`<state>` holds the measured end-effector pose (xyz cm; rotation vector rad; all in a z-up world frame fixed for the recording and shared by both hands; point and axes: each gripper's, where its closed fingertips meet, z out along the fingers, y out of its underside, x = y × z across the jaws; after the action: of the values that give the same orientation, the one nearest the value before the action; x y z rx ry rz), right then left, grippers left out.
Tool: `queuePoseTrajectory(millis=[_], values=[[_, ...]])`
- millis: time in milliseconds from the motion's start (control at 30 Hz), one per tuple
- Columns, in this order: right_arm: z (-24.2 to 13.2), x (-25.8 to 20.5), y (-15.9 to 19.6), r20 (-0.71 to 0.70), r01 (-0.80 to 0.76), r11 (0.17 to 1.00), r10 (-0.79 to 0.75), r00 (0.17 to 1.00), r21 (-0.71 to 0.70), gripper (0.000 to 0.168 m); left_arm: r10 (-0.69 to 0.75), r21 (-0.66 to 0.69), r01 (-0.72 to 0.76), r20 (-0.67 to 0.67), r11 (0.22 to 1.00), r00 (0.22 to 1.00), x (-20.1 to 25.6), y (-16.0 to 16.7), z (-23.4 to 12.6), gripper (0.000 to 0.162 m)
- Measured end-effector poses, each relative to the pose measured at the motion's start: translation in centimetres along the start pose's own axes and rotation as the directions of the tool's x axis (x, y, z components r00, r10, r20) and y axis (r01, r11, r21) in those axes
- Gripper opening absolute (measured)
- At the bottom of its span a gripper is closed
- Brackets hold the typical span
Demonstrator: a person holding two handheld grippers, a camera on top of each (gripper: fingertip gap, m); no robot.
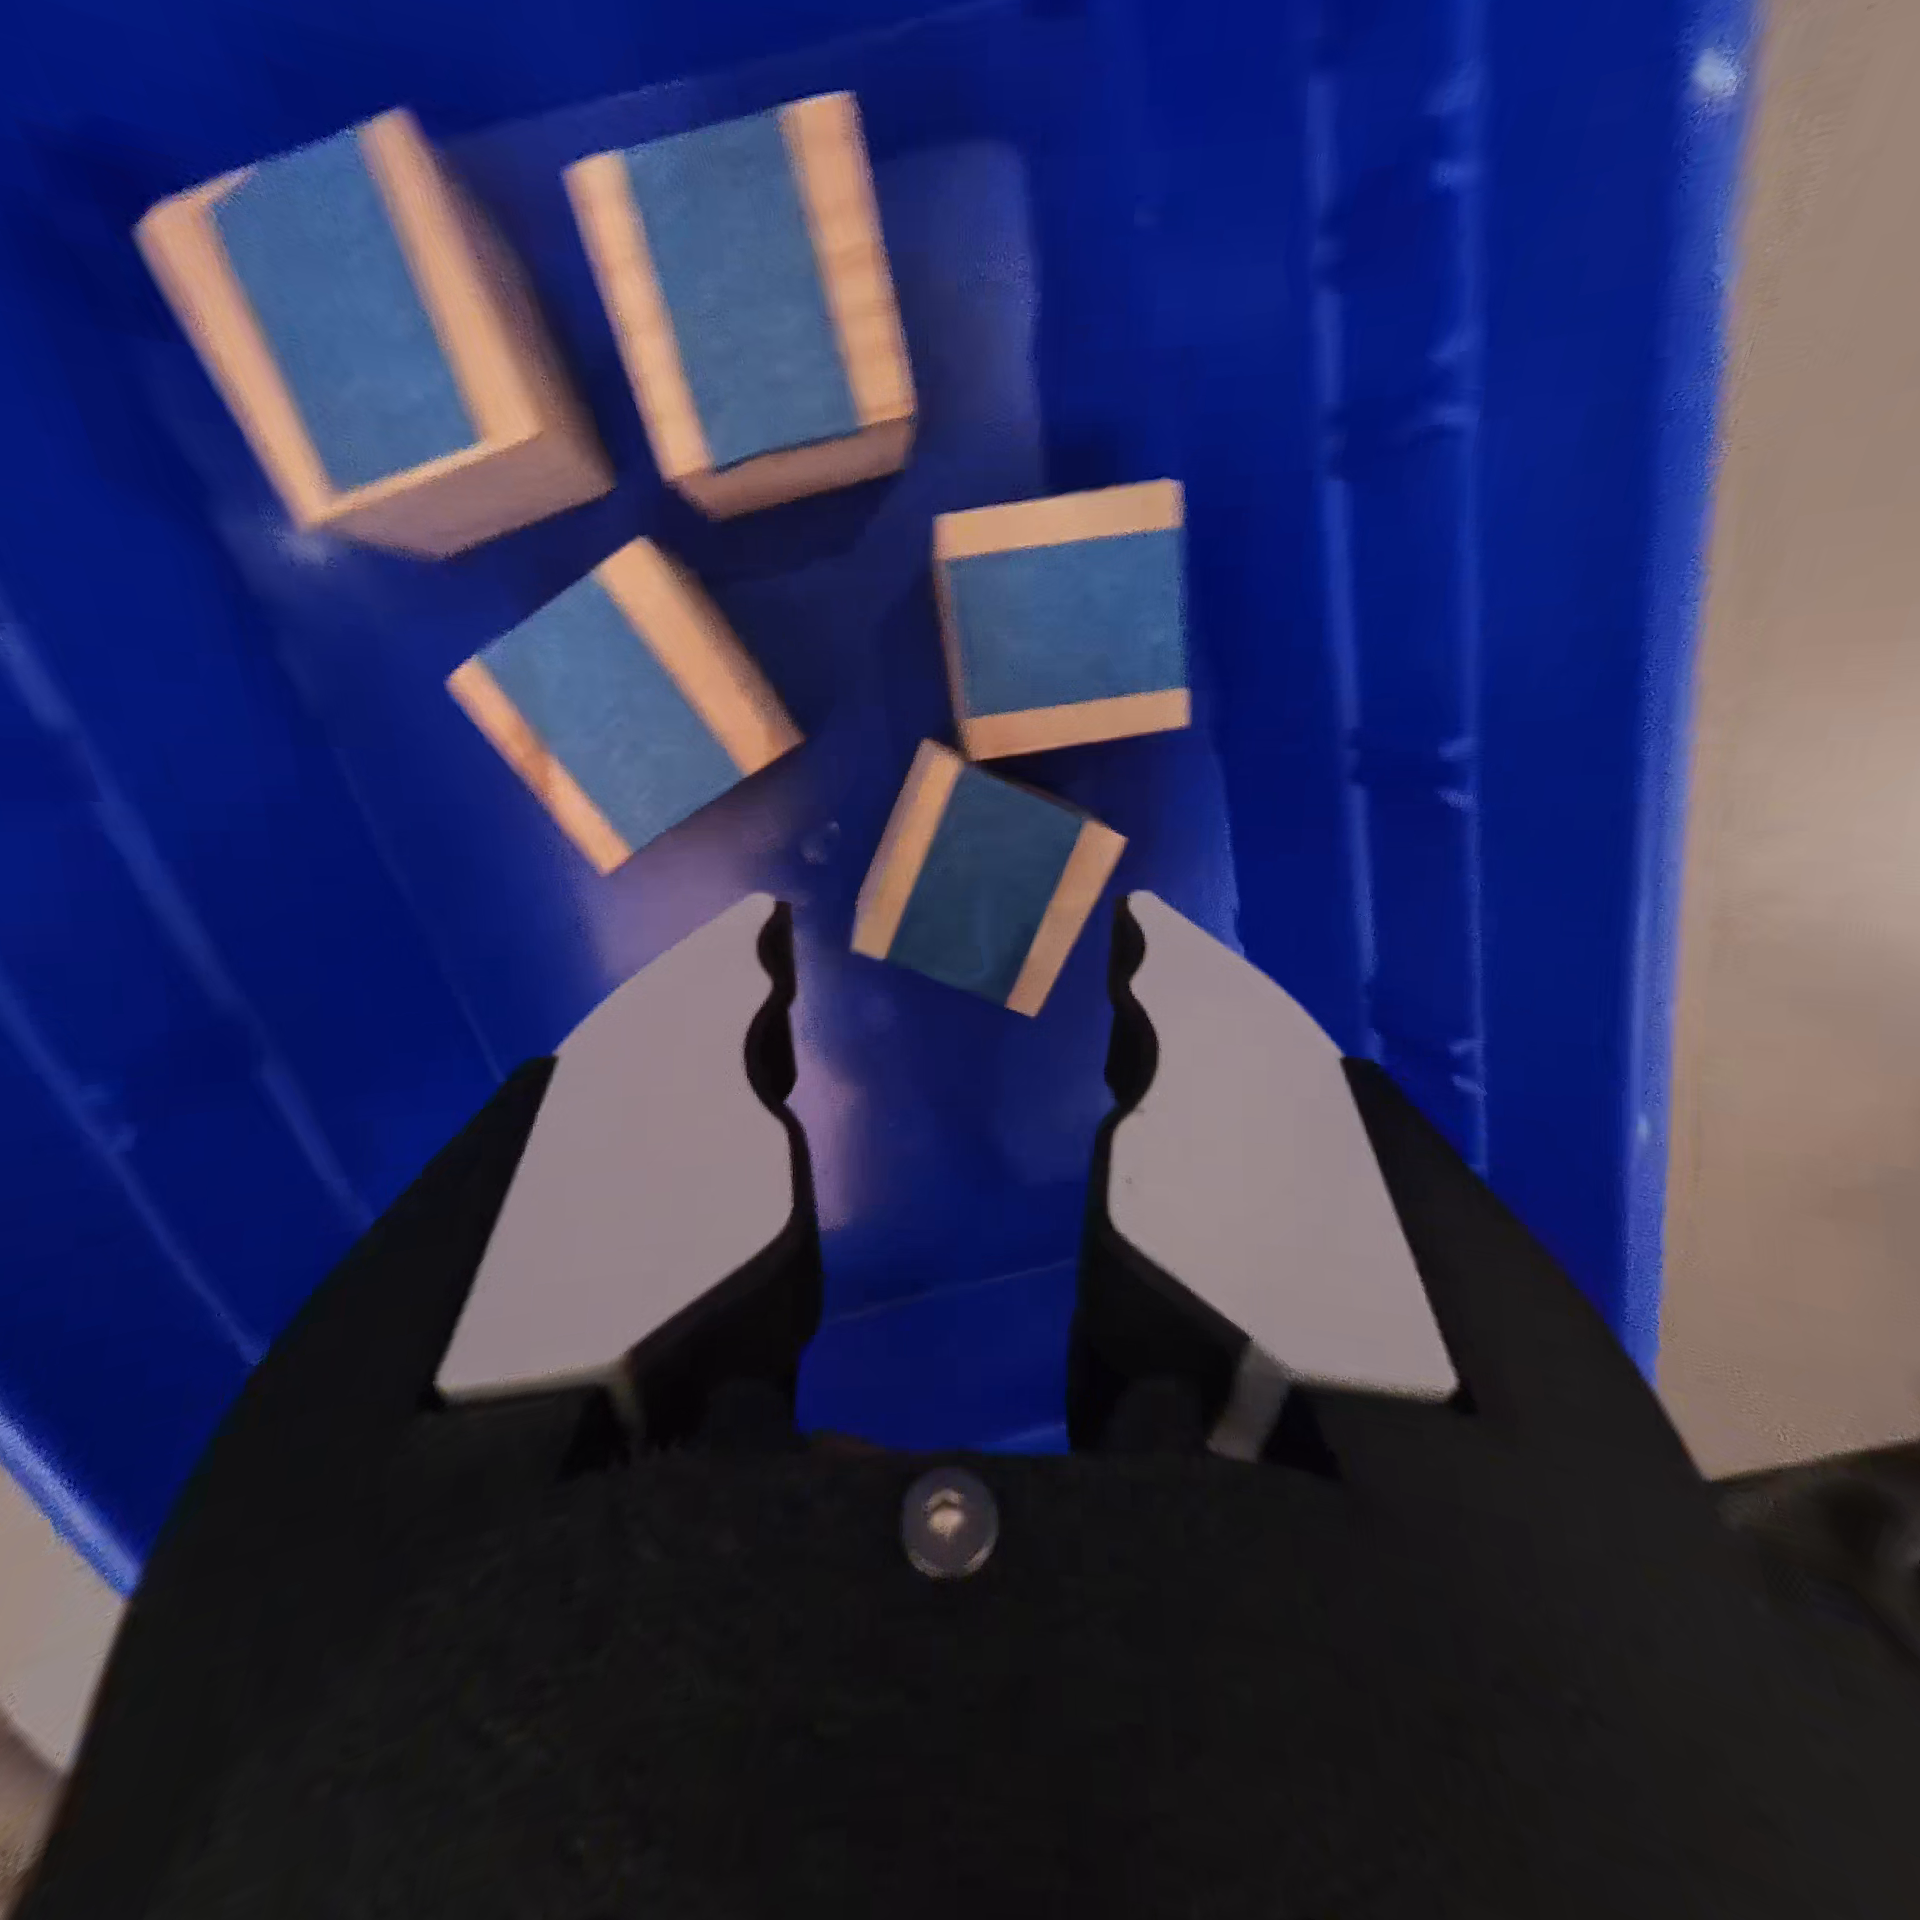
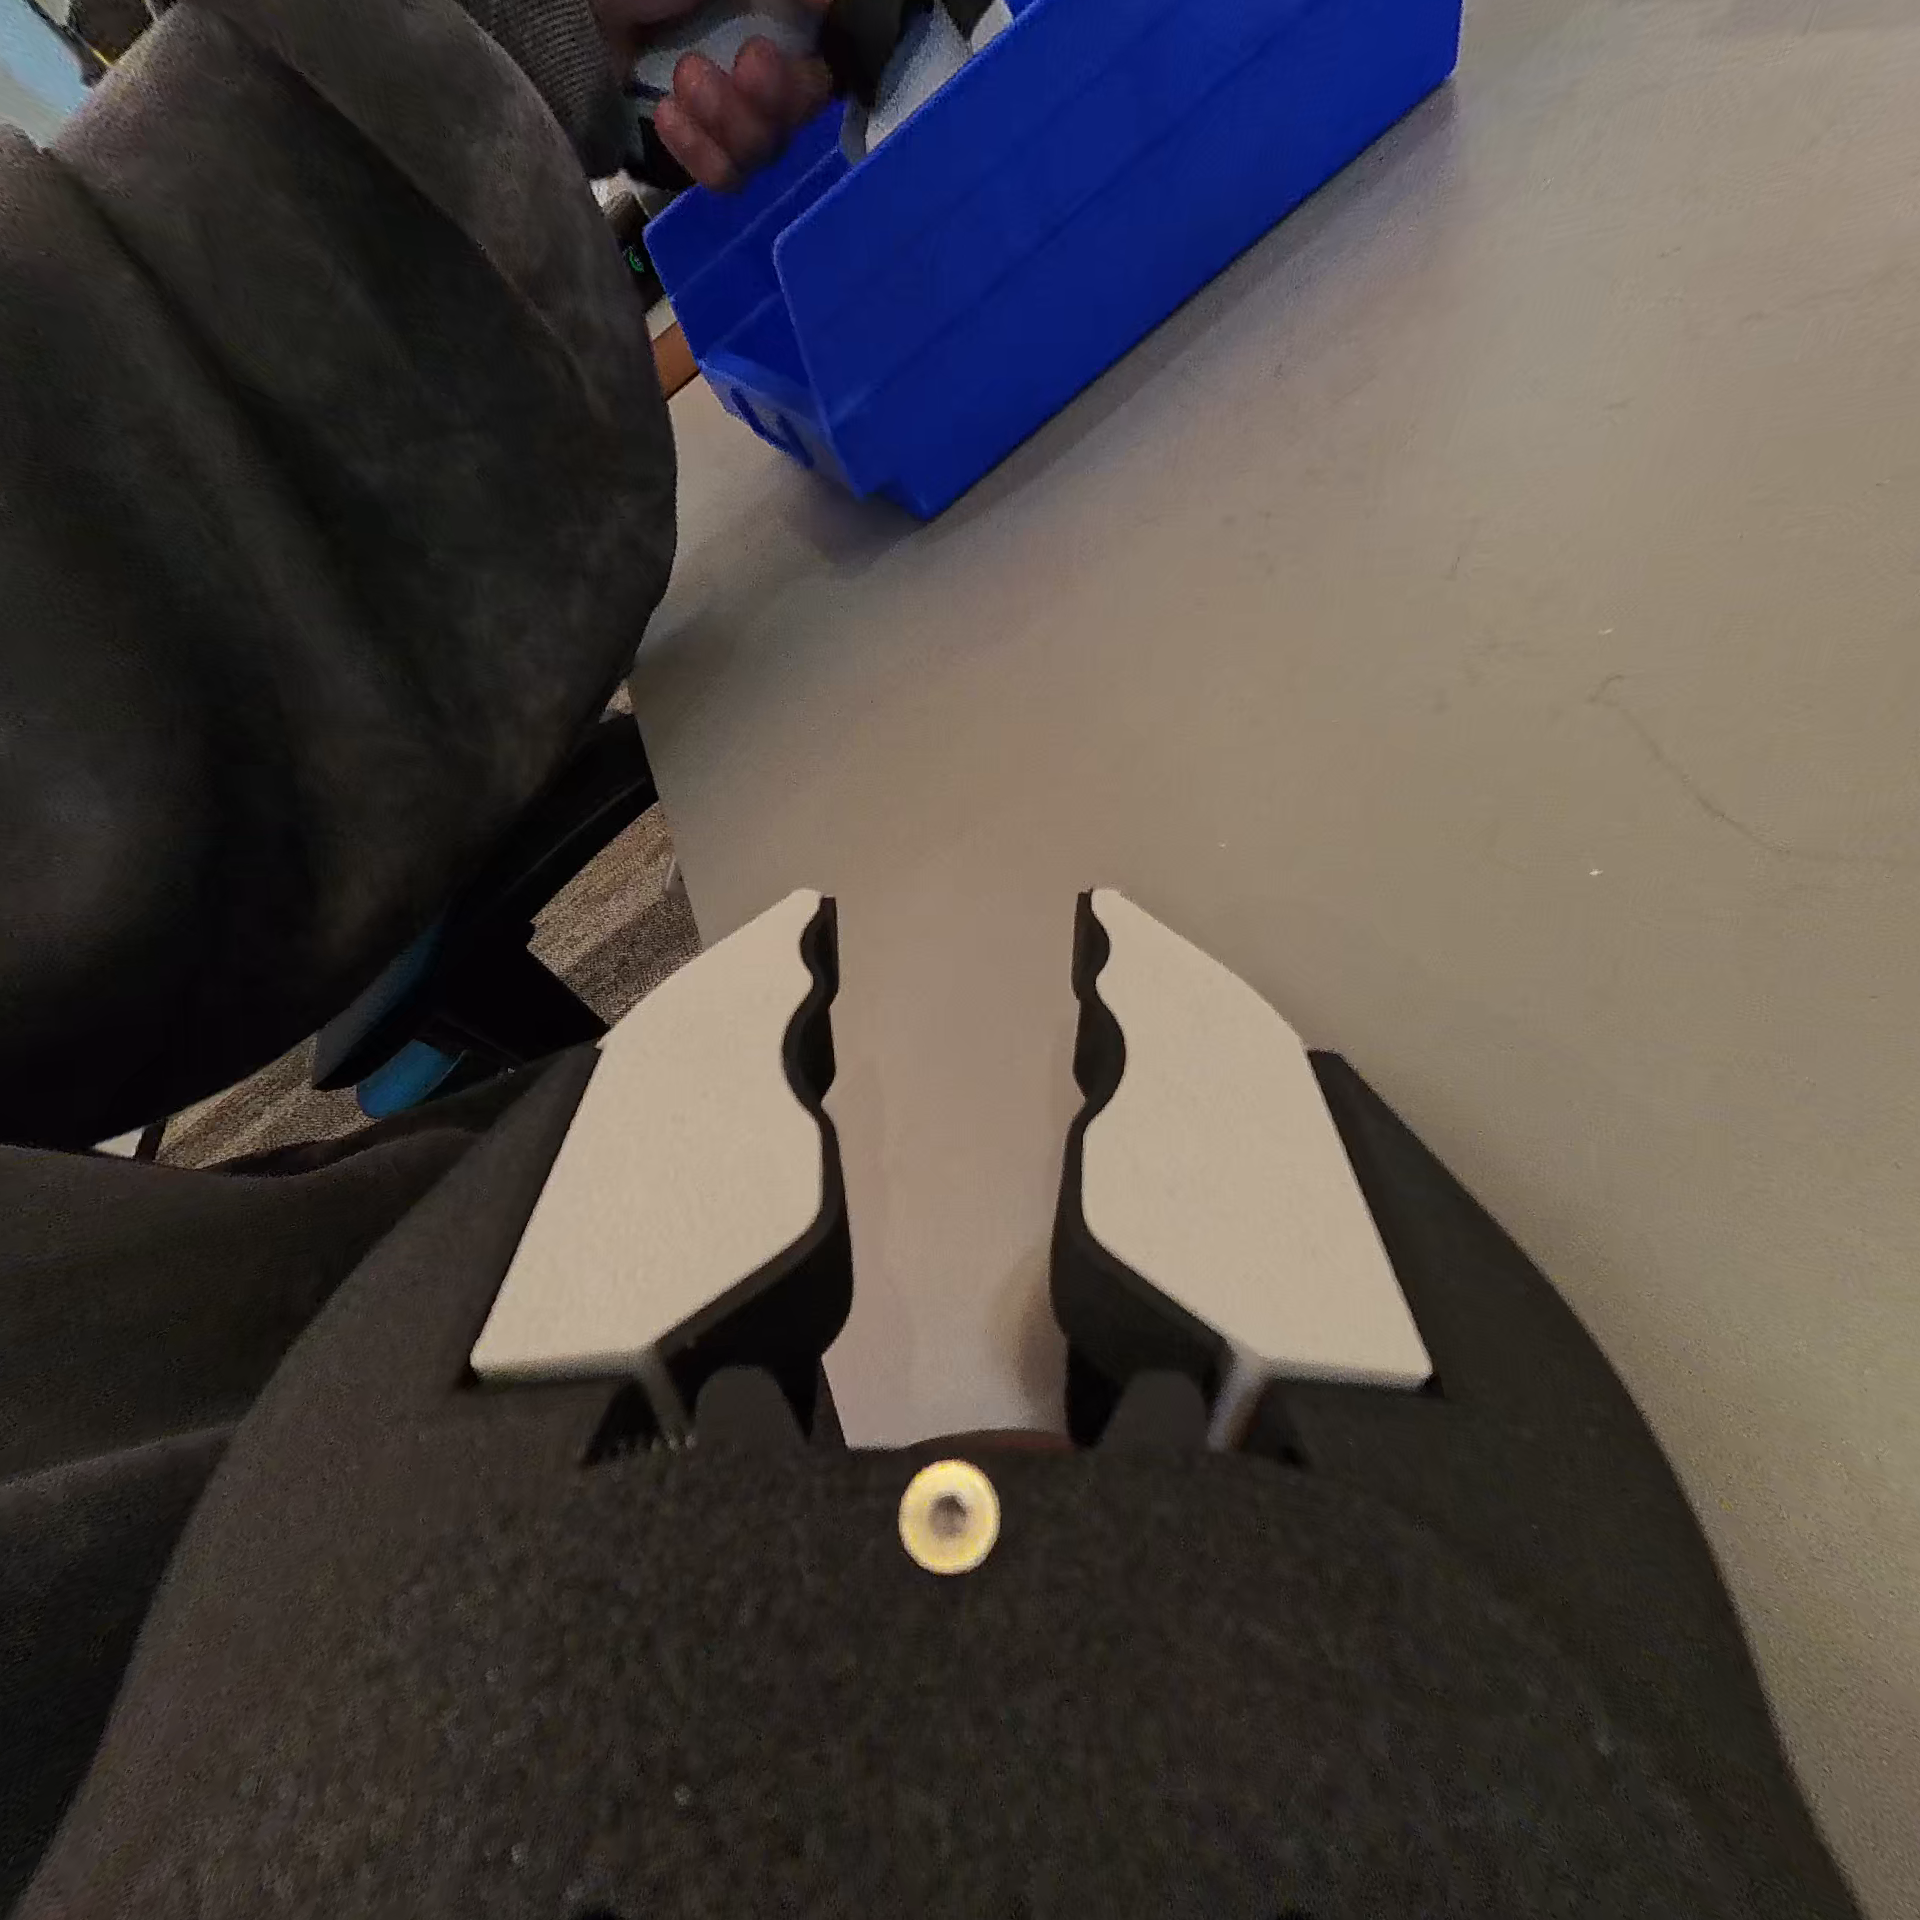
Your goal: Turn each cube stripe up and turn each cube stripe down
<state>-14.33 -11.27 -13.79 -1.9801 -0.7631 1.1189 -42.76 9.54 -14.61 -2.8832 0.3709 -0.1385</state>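
Blue bin [image 1: 1195, 312] from the left wrist view, holding five wooden cubes [image 1: 665, 696], each with its blue stripe facing up. Left gripper [image 1: 945, 914] hovering over the bin floor, fingers [image 1: 665, 1164] spread and empty, nearest cube [image 1: 987, 878] just beyond the tips, slightly toward the right finger.

Grey worktop [image 2: 1455, 727] from the right wrist view, bin [image 2: 1039, 260] far off at upper left, a hand [image 2: 727, 114] at its rim. Right gripper [image 2: 956, 904] low over bare worktop, fingers [image 2: 675, 1164] spread, nothing between. Dark sleeve [image 2: 312, 520] at left.
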Motion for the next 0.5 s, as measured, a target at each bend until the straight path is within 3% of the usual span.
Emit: queuePoseTrajectory(millis=[100, 167, 267, 333, 500], values=[[0.0, 0.0, 0.1, 0.0, 0.002, 1.0, -0.002, 1.0, -0.003, 0.043, 0.26, -0.07, -0.258, 0.018, 0.964, 0.966, 0.6, 0.3, 0.6, 0.053], [-0.1, 0.2, 0.1, -0.009, 0.007, 1.0, -0.007, 1.0, -0.005, 0.043, 0.354, -0.104, -0.35, 0.021, 0.931, 0.935, 0.5, 0.3, 1.1, 0.055], [-0.2, 0.4, 0.0, -0.013, -0.002, 1.0, 0.002, 1.0, 0.0, 0.043, 0.411, -0.147, -0.405, 0.005, 0.902, 0.912, 0.1, 0.4, 2.0, 0.043], [-0.3, 0.5, 0.0, -0.008, -0.015, 1.0, 0.015, 1.0, 0.002, 0.043, 0.422, -0.134, -0.418, -0.005, 0.898, 0.907, 0.0, 0.1, 2.0, 0.043], [-0.7, 0.9, -0.4, -0.015, -0.012, 1.0, 0.013, 1.0, 0.015, 0.042, 0.346, 0.042, -0.343, -0.084, 0.938, 0.935, 0.0, -0.3, -1.6, 0.043]])
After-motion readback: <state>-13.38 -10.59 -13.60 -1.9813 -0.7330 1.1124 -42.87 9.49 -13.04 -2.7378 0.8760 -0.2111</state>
